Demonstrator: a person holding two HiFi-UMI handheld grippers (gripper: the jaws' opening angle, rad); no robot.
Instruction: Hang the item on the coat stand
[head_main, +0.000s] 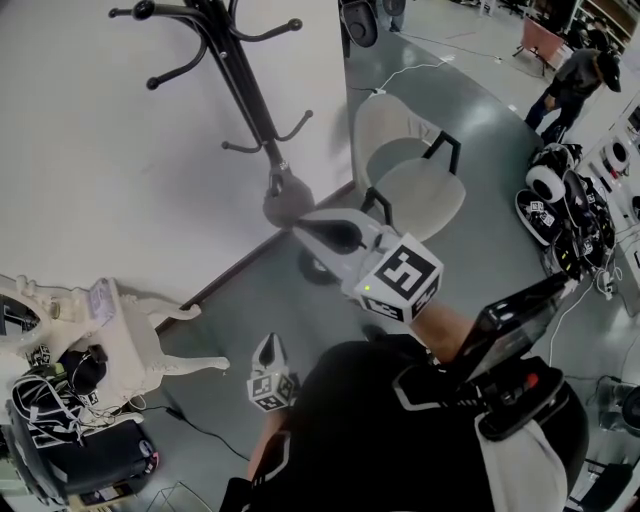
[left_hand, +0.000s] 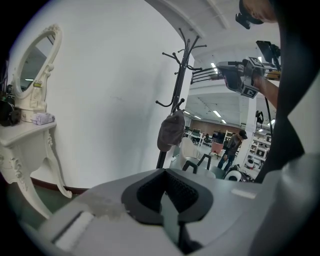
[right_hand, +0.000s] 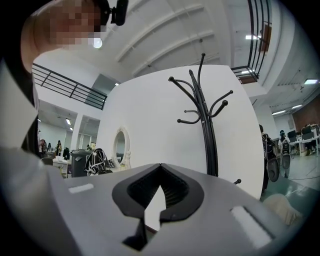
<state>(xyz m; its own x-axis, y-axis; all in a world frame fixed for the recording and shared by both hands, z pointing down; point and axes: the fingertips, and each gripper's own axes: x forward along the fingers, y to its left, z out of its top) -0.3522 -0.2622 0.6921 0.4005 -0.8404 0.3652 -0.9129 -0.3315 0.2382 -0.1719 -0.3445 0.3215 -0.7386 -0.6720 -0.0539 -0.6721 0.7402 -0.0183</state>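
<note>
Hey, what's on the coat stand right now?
A grey cap hangs from a low hook of the coat stand; the upper hooks are bare. The cap covers the hook that holds it.

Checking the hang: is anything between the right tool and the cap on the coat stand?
Nothing visible: the grey cap hangs on a low hook of the coat stand, open air up to the right tool.

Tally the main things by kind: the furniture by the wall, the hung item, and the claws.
Coat stand: 1
Grey cap hung on a lower hook: 1
Cream chair: 1
White dressing table: 1
Claws: 2, the left claw and the right claw, both closed and empty
Total: 6
</note>
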